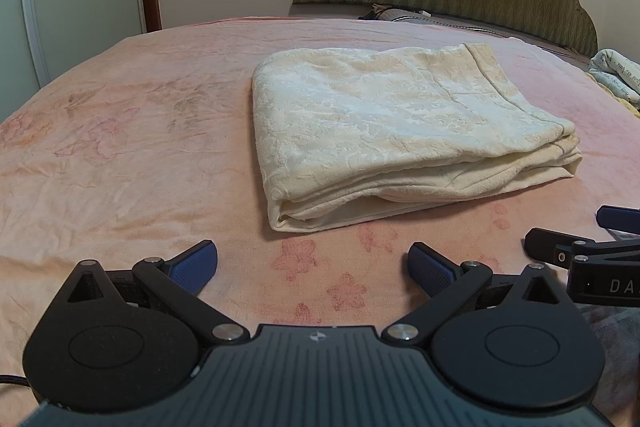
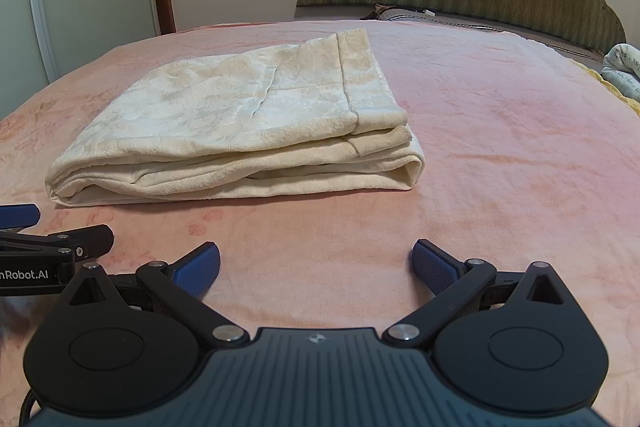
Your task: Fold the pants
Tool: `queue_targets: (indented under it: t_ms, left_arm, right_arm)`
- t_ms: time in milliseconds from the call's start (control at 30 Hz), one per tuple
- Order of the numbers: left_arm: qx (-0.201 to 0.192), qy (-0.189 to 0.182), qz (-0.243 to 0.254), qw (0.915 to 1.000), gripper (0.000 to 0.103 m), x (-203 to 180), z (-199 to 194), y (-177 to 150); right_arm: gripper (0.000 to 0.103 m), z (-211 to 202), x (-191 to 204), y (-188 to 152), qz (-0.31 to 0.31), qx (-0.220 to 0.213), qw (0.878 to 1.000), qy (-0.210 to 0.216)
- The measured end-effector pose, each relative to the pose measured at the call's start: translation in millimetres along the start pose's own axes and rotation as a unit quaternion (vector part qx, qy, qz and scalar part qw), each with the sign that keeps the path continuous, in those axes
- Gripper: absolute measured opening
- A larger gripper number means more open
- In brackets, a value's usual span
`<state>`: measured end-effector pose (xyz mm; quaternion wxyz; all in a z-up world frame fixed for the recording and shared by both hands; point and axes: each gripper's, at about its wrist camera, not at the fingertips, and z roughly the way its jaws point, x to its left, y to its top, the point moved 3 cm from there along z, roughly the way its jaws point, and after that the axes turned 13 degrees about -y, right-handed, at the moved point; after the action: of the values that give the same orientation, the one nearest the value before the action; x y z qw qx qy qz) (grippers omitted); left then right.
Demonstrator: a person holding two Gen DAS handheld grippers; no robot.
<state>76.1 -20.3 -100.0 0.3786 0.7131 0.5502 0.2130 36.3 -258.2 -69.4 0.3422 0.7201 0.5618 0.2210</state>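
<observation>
over pink bedspread [image 1: 120, 147], left tool [image 1: 312, 267] and right tool [image 2: 316, 267] level, both spread apart, short of folded pants [image 1: 392, 131].

The printed cloth [image 1: 618, 75] at the bed's far right edge is cut off by the picture's side. Its small writing is too tiny to read.

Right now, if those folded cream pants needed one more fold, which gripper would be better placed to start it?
Neither clearly. The left gripper and the right gripper are both open, both short of the pants. The bundle lies to the right of the left gripper's view and to the left of the right's, so between them.
</observation>
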Motion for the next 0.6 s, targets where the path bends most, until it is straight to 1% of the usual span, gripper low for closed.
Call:
queue_targets:
  t_ms: [600]
  left_arm:
    - [0.0, 0.0, 0.0, 1.0, 0.103, -0.2, 0.1, 0.0]
  right_arm:
    - [0.103, -0.4, -1.7, -0.3, 0.003, -0.001, 1.0, 0.002]
